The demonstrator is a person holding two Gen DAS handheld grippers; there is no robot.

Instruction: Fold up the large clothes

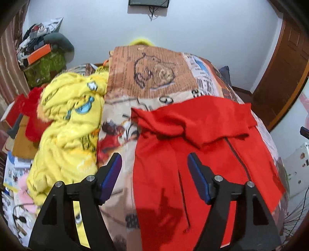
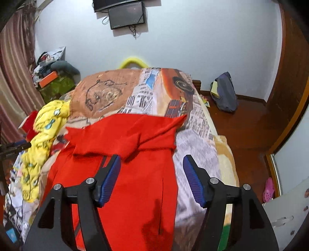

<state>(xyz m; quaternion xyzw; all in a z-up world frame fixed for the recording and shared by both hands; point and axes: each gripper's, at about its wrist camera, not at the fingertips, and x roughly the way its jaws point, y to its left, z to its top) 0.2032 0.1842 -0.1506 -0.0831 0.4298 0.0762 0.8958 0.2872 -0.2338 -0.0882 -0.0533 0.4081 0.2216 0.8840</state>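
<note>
A large red garment (image 1: pixel 193 154) lies spread on the printed bedspread (image 1: pixel 146 77), its two sleeves folded across the upper part. The same red garment (image 2: pixel 125 164) fills the middle of the right wrist view. My left gripper (image 1: pixel 154 164) hangs above the garment's left edge, open, with nothing between its blue pads. Over the garment's right side my right gripper (image 2: pixel 151 166) stands open too, holding nothing. A dark zipper line runs down the garment's right part.
A crumpled yellow cartoon blanket (image 1: pixel 71 125) lies on the bed left of the red garment. Cluttered boxes and clothes (image 1: pixel 42 56) pile up at the far left. A wooden floor (image 2: pixel 241 131) with a dark bag (image 2: pixel 226 94) lies right of the bed. A screen (image 2: pixel 126 16) hangs on the wall.
</note>
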